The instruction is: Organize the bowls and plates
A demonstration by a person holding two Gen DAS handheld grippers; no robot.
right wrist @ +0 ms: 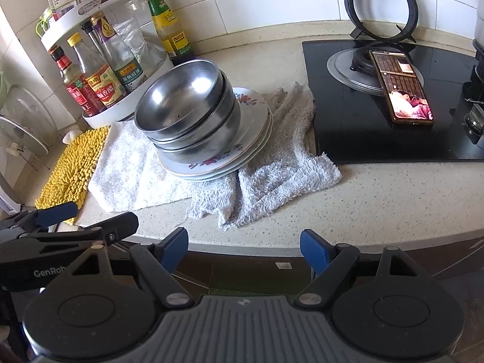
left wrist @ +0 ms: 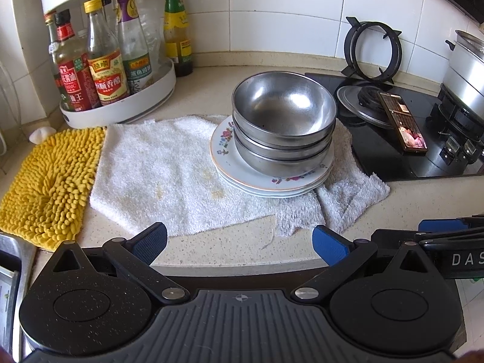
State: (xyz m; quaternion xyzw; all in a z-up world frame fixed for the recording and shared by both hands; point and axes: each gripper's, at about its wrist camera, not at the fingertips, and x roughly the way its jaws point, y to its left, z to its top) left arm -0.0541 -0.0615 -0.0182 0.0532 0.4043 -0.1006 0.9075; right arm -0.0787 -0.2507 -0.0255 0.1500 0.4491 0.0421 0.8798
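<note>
The left gripper (left wrist: 239, 243) hangs over the near edge of the counter (left wrist: 408, 199), its blue-padded jaws spread wide with nothing between them. Beyond it a white towel (left wrist: 169, 175) lies flat, with a yellow chenille mat (left wrist: 48, 181) touching its left edge. On the towel's right part stands a stack of floral plates (left wrist: 242, 172), perhaps three, carrying three nested steel bowls (left wrist: 284, 112). Behind, left, a white turntable rack (left wrist: 121, 109) holds sauce bottles (left wrist: 106, 60). To the right, a phone (left wrist: 402, 121) lies on the black hob (left wrist: 393, 157). Part of the right gripper (left wrist: 447, 227) shows at the right edge.
</note>
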